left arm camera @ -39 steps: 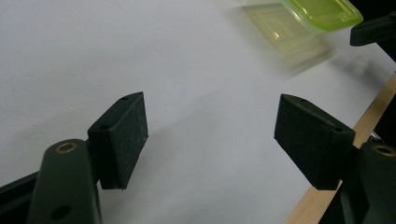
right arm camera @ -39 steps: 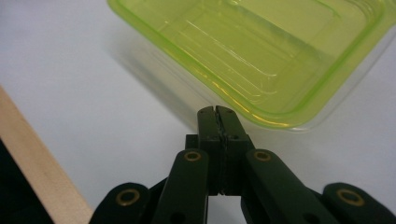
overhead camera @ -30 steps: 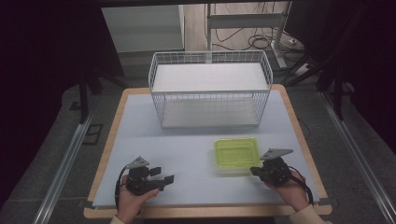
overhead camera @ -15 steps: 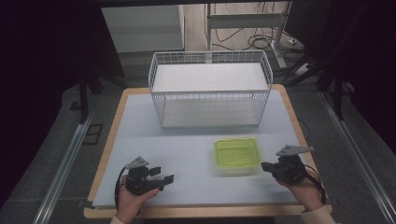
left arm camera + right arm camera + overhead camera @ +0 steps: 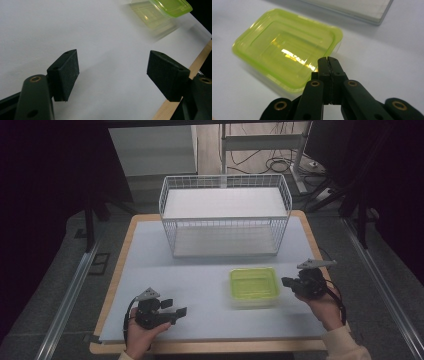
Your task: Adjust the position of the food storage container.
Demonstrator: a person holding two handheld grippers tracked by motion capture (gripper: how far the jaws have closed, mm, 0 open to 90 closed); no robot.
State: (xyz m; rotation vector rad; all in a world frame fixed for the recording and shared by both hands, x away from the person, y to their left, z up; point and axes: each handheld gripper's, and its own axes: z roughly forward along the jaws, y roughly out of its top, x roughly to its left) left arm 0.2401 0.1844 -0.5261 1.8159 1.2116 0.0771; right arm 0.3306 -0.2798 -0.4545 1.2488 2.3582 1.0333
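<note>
- Comparing with the frames a second back, my right gripper (image 5: 286, 281) has swung outward to the right of the green-lidded container (image 5: 253, 285) and lifted a little; before, it sat lower and closer in beside the box's right edge.
- Its jaws are pressed flat together with nothing between them, plain in the right gripper view (image 5: 327, 60), where the closed tips hang just short of the container's (image 5: 287, 47) near corner.
- My left gripper (image 5: 181, 310) has not shifted; its pads (image 5: 65, 72) stand wide apart over bare white tabletop (image 5: 75, 30), holding nothing.
- I read this as lining up: the right tool has backed off to face the box side-on, so no grasp has begun and the jaws must spread before they can take it.
- The container sits just ahead of the right tool's tips and up and to the right of the left tool, well apart from it (image 5: 162, 10).
- It lies flat, lid upward, short of the white wire basket (image 5: 225, 217).
- Its long axis runs across the table, roughly in line with the right tool's pointing direction, so the tips face a short end.
</note>
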